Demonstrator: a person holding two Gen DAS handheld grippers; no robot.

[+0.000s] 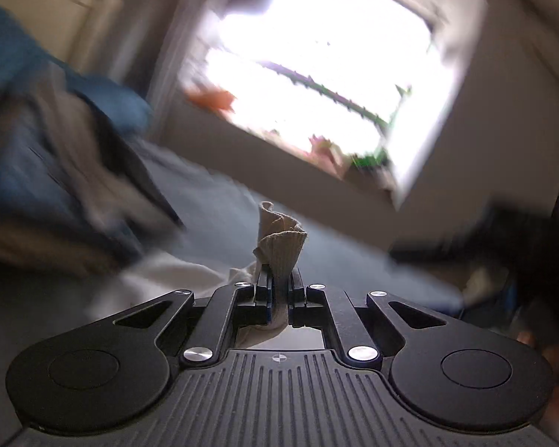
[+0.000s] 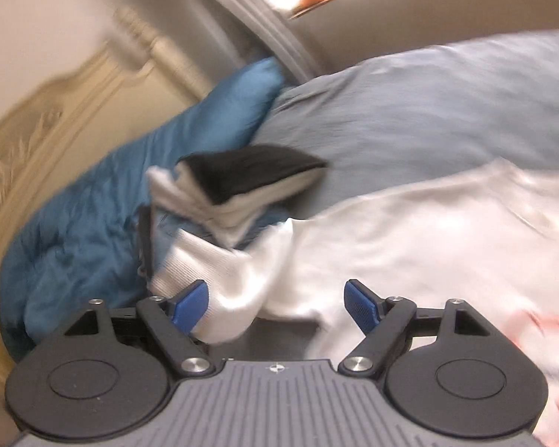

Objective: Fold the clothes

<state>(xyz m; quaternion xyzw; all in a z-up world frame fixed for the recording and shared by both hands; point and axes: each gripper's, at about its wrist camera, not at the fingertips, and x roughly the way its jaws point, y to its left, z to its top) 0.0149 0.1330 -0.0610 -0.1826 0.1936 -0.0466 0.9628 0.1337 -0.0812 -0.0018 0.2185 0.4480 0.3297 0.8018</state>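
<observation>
My left gripper (image 1: pixel 278 283) is shut on a bunched piece of beige ribbed cloth (image 1: pixel 281 244) that sticks up between the fingers. It is lifted above a grey-blue bed sheet (image 1: pixel 220 216). In the right wrist view my right gripper (image 2: pixel 277 300) is open, blue pads (image 2: pixel 359 303) wide apart. A white ribbed garment (image 2: pixel 220 279) lies across the left pad and spreads right over the sheet (image 2: pixel 410 111). Whether it rests inside the jaws is unclear. The view is blurred.
A pile of folded clothes, black on top of white and grey (image 2: pixel 238 182), lies beyond the right gripper, beside a teal pillow (image 2: pixel 130 186). A cream carved headboard (image 2: pixel 56 119) stands at left. A bright window (image 1: pixel 316 67) with plants is ahead of the left gripper.
</observation>
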